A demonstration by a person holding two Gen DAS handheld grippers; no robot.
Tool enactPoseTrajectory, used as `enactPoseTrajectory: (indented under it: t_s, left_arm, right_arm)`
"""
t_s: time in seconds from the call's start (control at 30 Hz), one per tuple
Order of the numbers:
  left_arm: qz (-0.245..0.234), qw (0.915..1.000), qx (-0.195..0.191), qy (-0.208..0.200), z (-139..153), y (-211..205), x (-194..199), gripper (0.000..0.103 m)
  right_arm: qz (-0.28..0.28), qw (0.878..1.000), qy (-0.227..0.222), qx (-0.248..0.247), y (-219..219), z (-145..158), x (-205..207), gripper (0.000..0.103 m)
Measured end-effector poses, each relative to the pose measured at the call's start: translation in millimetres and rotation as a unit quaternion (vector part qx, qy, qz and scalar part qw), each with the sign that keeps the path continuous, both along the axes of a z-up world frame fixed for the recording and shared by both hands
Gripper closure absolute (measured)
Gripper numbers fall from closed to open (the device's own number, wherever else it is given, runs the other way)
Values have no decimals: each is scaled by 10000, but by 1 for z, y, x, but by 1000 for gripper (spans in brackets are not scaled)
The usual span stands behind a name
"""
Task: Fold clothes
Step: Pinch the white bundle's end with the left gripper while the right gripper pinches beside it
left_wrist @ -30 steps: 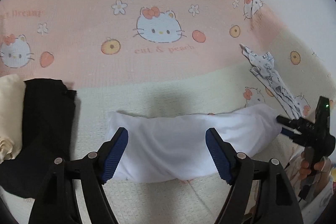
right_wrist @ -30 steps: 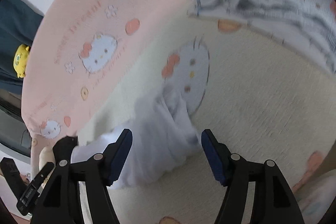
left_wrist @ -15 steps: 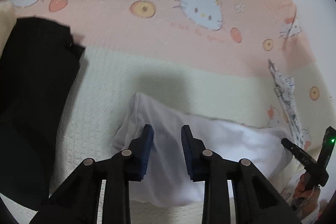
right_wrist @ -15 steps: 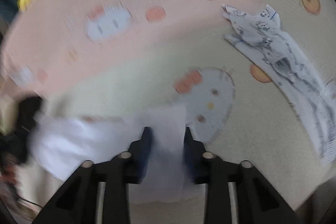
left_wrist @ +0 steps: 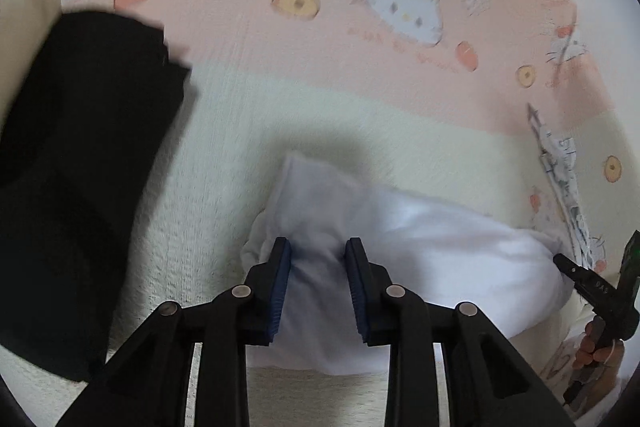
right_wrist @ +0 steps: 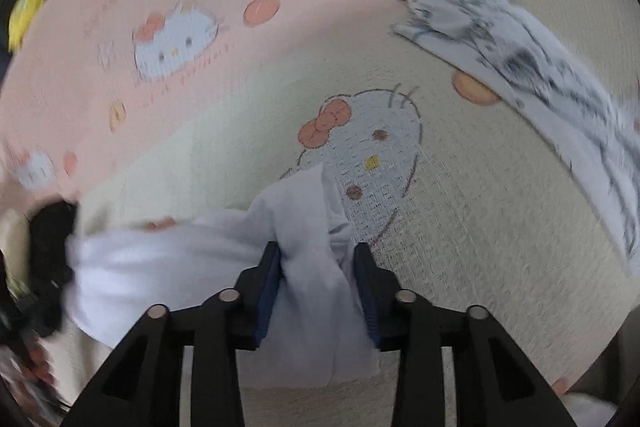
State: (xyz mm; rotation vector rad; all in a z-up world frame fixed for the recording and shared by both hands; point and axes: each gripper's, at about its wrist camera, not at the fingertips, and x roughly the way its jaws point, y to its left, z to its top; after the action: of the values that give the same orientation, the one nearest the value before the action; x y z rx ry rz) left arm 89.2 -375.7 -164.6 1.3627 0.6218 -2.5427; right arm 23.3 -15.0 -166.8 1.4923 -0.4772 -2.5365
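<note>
Rumpled white cotton garment [left_wrist: 420, 251] sprawls low centre on the cartoon-cat blanket [left_wrist: 320, 107]; left tongs [left_wrist: 316, 247] and right tongs [right_wrist: 318, 251] pinch its bunched ends, jaws easing apart.

Both the left gripper [left_wrist: 318, 247] and the right gripper [right_wrist: 318, 251] are black plastic, with triangular cut-outs in their arms. Blue ribbed pads [left_wrist: 280, 283] line the fingers. Round silver rivets [right_wrist: 229, 295] mark the pivots.
</note>
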Motion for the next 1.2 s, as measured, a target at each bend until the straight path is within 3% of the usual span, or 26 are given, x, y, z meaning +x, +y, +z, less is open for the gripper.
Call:
enactPoseTrajectory:
  t_s: [0.07, 0.1, 0.13, 0.17, 0.23, 0.37, 0.43, 0.57, 0.67, 0.7, 0.83, 0.97, 1.2]
  left_arm:
    - [-81, 9996, -71, 249, 17, 10, 6, 61]
    - [-146, 9992, -121, 348, 24, 16, 10, 43]
    - [-211, 9986, -172, 446, 31, 22, 13, 28]
    - [-302, 9980, -211, 505, 37, 29, 16, 26]
    - [-529, 9969, -299, 497, 44, 44, 20, 26]
    - [-1076, 9874, -1077, 433, 53, 81, 19, 26]
    - [-1367, 9793, -1436, 399, 55, 102, 15, 26]
    - [-1737, 9654, -1902, 411, 53, 133, 4, 26]
    - [-2119, 9483, -2315, 468, 49, 160, -8, 26]
    - [-2267, 9412, -2459, 485, 47, 170, -10, 26]
    - [-2801, 9129, -2935, 458, 34, 207, -19, 26]
    - [-3124, 8976, -3078, 446, 25, 226, -20, 26]
    - [-3474, 8831, -3121, 458, 14, 240, -16, 26]
  right_arm:
    - [-185, 9989, 130, -410, 14, 8, 7, 51]
    - [-273, 9976, 205, -601, 21, 12, 10, 40]
    - [-345, 9962, 315, -740, 28, 18, 15, 36]
    - [-409, 9944, 394, -889, 34, 23, 20, 33]
    - [-527, 9908, 384, -1187, 42, 26, 27, 33]
    - [-743, 9881, -101, -1340, 53, 28, 37, 33]
    - [-734, 9875, -62, -1392, 56, 37, 45, 33]
    - [-836, 9762, 400, -1960, 59, 42, 61, 28]
    - [-941, 9662, 197, -2394, 60, 18, 64, 28]
    - [-1119, 9611, -54, -2525, 60, 9, 63, 28]
    - [-1559, 9234, -533, -3465, 60, -17, 64, 28]
    - [-1345, 9362, -714, -3168, 47, -20, 58, 28]
    - [-1250, 9286, -837, -3391, 40, -37, 52, 27]
